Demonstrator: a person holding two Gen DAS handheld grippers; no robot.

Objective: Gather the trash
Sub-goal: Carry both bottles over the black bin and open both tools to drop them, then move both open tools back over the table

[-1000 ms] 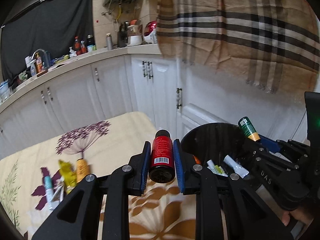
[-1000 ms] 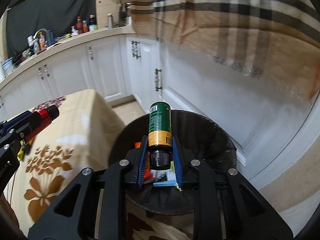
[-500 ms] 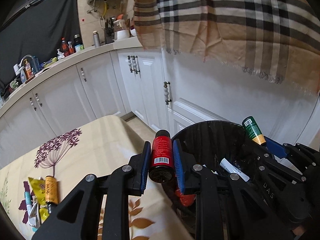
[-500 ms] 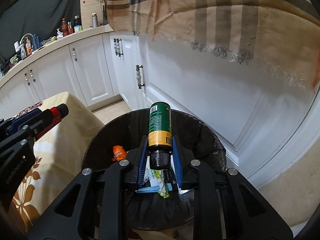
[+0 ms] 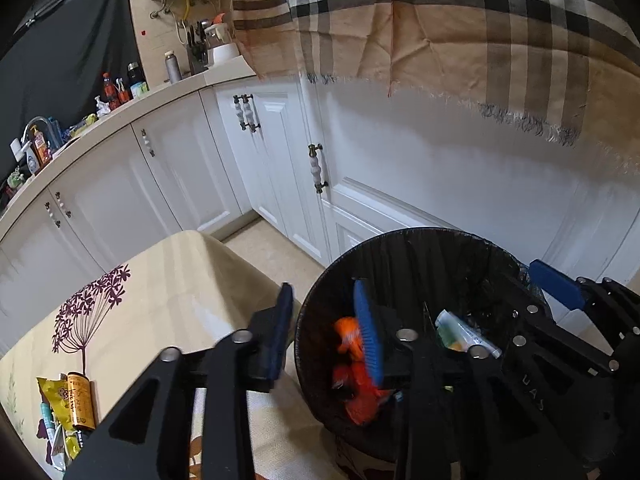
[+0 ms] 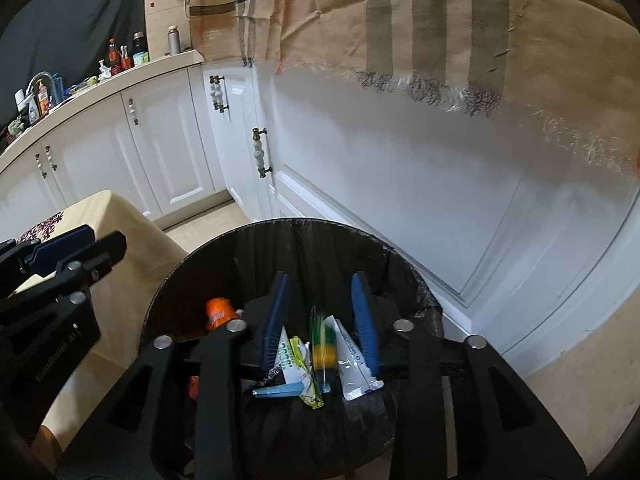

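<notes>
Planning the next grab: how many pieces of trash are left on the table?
3 clearly, bunched on the table at lower left: a yellow wrapper, an amber bottle, a teal tube. More may hide beneath.

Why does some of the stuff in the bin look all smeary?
Right wrist view: the green bottle is a falling streak between the open right gripper, whose jaws have just been opening. Left wrist view: the red bottle smears in the bin; cabinets bend from the fisheye.
</notes>
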